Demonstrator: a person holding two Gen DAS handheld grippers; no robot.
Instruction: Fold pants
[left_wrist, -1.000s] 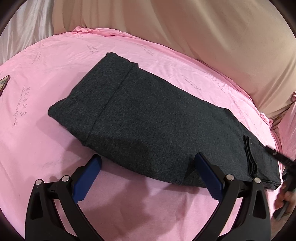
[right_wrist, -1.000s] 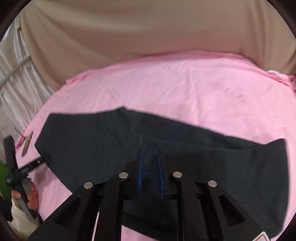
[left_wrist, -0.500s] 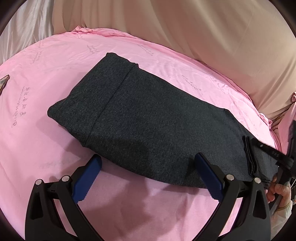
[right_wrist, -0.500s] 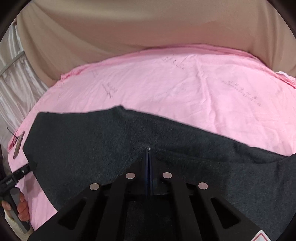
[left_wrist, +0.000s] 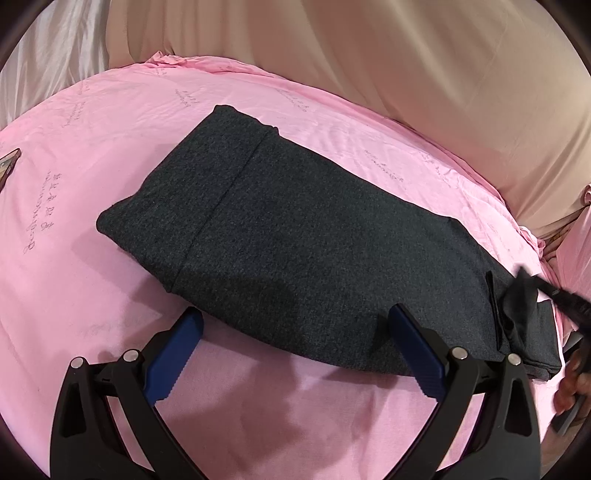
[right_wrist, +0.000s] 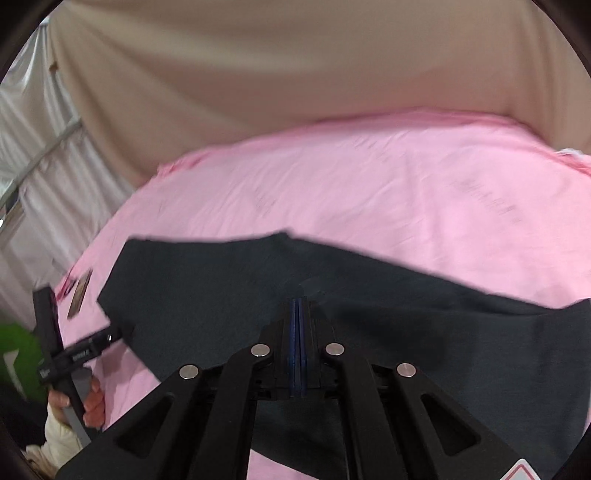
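The right gripper (right_wrist: 298, 301) has its jaws pressed together on a pinch of the dark grey pants (left_wrist: 295, 236) near the cuff end, and in the left wrist view the cloth there is bunched up off the pink sheet (left_wrist: 92, 155). The left gripper (left_wrist: 295, 325) hovers with jaws spread wide at the near edge of the pants, gripping nothing. The pants lie flat across the middle of the bed, waistband to the left. The pinch looks shallow and may hold only the top layer, so the stacked legs could separate or slip out as the end is carried over; with the waist end unpinned, the whole garment could drag. The sheet carries faint grey script, too small and blurred to read.
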